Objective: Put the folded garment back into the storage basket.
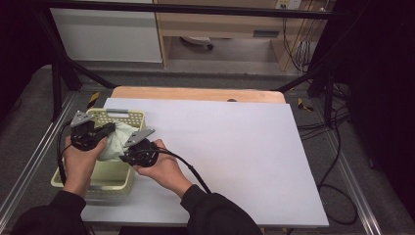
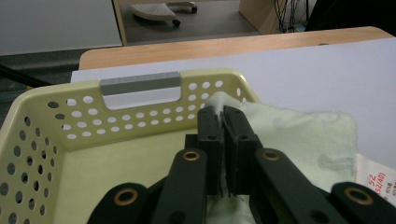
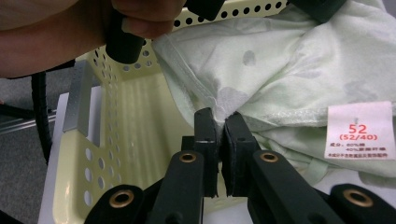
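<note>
A pale green cloth hangs over the right side of a pale yellow perforated basket at the table's left edge. My left gripper is shut on the cloth's upper edge; in the left gripper view its jaws pinch a fold of the cloth above the basket. My right gripper is shut on a lower edge of the cloth. In the right gripper view its jaws clamp a seam of the cloth, beside a white care label.
The basket has a grey handle bar on its far wall. A white sheet covers the wooden table to the right. A black frame, cables and a cabinet stand beyond the table's far edge.
</note>
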Available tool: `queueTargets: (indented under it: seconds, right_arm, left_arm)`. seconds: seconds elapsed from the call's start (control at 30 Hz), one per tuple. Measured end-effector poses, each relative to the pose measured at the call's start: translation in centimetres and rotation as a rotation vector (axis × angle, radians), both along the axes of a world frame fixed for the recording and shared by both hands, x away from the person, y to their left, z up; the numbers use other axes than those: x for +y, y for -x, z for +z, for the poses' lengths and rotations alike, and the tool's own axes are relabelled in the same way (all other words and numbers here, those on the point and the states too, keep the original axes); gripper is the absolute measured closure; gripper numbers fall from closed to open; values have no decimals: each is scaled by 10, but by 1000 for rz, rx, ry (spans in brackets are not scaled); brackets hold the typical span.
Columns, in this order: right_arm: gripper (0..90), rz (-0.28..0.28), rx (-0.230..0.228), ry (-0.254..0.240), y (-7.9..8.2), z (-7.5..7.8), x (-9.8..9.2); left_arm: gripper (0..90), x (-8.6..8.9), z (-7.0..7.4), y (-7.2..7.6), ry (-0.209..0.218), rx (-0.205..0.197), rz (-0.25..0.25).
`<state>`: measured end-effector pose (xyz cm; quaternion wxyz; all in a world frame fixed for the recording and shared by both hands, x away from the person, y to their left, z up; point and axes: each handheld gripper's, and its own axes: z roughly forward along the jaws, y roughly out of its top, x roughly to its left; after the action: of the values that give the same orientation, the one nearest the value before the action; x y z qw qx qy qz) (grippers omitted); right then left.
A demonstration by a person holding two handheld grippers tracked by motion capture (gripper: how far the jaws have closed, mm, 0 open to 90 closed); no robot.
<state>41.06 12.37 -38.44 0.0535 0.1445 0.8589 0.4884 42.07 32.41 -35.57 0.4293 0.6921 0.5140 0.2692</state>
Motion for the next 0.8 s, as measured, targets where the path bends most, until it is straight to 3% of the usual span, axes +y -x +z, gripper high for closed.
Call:
queueTargets:
  seconds: [0.2, 0.8]
  right_arm:
    - [862, 3, 0, 3, -1, -1, 2]
    - [862, 9, 5, 21, -1, -4, 10]
  left_arm:
    - [865, 1, 0, 0, -19, 6, 10]
    - [865, 12, -6, 2, 0, 11, 35]
